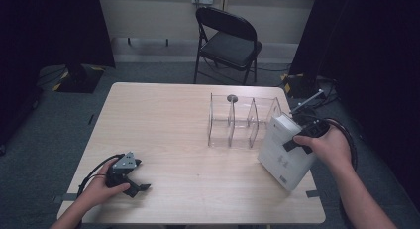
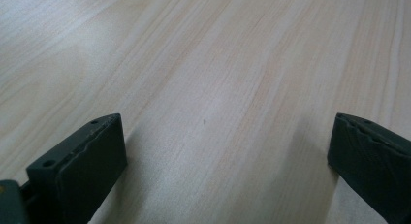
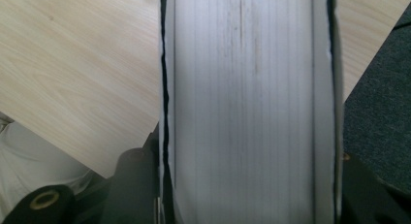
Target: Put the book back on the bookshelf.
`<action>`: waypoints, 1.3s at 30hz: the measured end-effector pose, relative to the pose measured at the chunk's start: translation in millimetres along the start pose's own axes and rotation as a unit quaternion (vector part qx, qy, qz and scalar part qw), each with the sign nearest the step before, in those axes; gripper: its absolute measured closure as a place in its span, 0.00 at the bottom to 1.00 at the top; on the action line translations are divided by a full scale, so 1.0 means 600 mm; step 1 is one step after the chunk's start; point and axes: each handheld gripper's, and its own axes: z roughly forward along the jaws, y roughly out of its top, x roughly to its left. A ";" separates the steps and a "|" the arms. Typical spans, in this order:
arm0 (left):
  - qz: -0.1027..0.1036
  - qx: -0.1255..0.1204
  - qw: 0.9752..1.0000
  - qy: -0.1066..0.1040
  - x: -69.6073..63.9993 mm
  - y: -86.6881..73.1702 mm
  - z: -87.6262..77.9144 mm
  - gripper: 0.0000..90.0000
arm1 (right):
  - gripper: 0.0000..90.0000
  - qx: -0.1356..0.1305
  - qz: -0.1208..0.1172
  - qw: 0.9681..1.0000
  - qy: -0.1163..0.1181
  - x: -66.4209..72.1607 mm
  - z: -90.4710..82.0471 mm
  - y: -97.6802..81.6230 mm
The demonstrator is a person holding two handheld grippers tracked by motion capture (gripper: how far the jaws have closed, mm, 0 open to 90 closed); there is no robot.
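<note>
A person's forearms reach in from the table's (image 1: 188, 199) near edge, a two-jaw gripper in each hand, a white book (image 1: 283, 152) clamped in the right one.

The right gripper (image 1: 302, 138) has its jaws pressed against the two covers of the book, which stands tilted near the table's right edge, its lower corner on the wood near the front right corner and its long axis running up toward the clear divided organiser (image 1: 242, 121) just beside it to the left. That hand looks nearer the organiser's slots, so any slotting would probably fall to it. The left gripper (image 1: 136, 185) rests near the front left corner, jaws wide apart over bare wood. A folding chair (image 1: 228, 40) stands beyond the far edge.
</note>
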 end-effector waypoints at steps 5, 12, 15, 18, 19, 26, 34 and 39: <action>0.000 0.000 1.000 0.000 0.000 0.000 0.000 0.00 | 0.58 0.006 0.012 1.000 -0.005 0.001 0.000 0.006; 0.000 0.000 1.000 0.000 0.000 0.000 0.000 0.00 | 0.58 0.008 0.030 0.999 -0.005 -0.002 -0.002 0.014; 0.000 0.000 1.000 0.000 0.000 0.000 0.000 0.00 | 0.58 0.009 0.033 0.999 -0.006 0.000 -0.001 0.018; 0.000 0.000 1.000 0.000 0.000 0.000 0.000 0.00 | 0.58 0.009 0.032 0.999 -0.008 0.002 0.000 0.023; 0.000 0.000 1.000 0.000 0.000 0.000 0.000 0.00 | 0.58 0.008 0.034 0.999 -0.008 0.002 0.001 0.024; 0.000 0.000 1.000 0.000 0.000 0.000 0.000 0.00 | 0.58 0.012 0.038 0.999 -0.005 0.002 0.004 0.040; 0.000 0.000 1.000 0.000 0.000 0.000 0.000 0.00 | 0.58 0.008 0.048 0.999 -0.013 -0.001 0.002 0.047; 0.000 0.000 1.000 0.000 0.000 0.000 0.000 0.00 | 0.58 0.007 0.055 0.998 -0.014 -0.002 -0.001 0.052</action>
